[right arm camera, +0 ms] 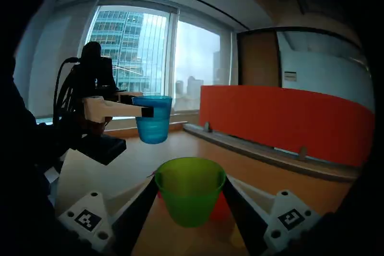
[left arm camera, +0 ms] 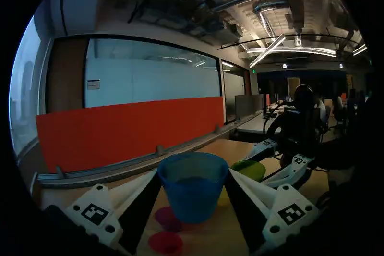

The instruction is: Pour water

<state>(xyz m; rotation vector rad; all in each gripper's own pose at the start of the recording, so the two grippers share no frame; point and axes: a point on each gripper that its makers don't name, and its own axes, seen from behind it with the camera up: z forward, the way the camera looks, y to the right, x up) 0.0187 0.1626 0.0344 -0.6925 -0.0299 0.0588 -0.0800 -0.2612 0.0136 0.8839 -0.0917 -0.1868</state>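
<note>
Left gripper view, left to right: the orange partition (left arm camera: 129, 131) is running along the far edge of the wooden table (left arm camera: 225, 237), with a glass wall (left arm camera: 149, 76) standing behind it. A pink disc (left arm camera: 167, 217) and a red disc (left arm camera: 165, 242) are lying flat on the table, low in the frame and just beside the base of the cup. The left gripper (left arm camera: 193, 179) is clamping the blue cup (left arm camera: 192, 201), both white fingers pressing on its sides. The cup is sitting upright with its mouth facing up, and a darker level is showing inside it, though it cannot be told whether that is water. Farther right, the right gripper (left arm camera: 255, 169) is holding the green cup (left arm camera: 247, 168) between its fingers, beyond the blue cup and apart from it. Right gripper view, left to right: a window (right arm camera: 134, 49) is showing tall buildings. The left gripper is reaching in from the left, raised clear above the table, and is carrying the blue cup upright and level at its fingertips. The green cup is sitting low at centre, upright and mouth up, with the right gripper's two fingers pressing on both of its sides. Whether its base is touching the table cannot be told. The blue cup is hanging higher in the frame and to the left of the green cup, the two not touching. The orange partition is stretching across the right side.
</note>
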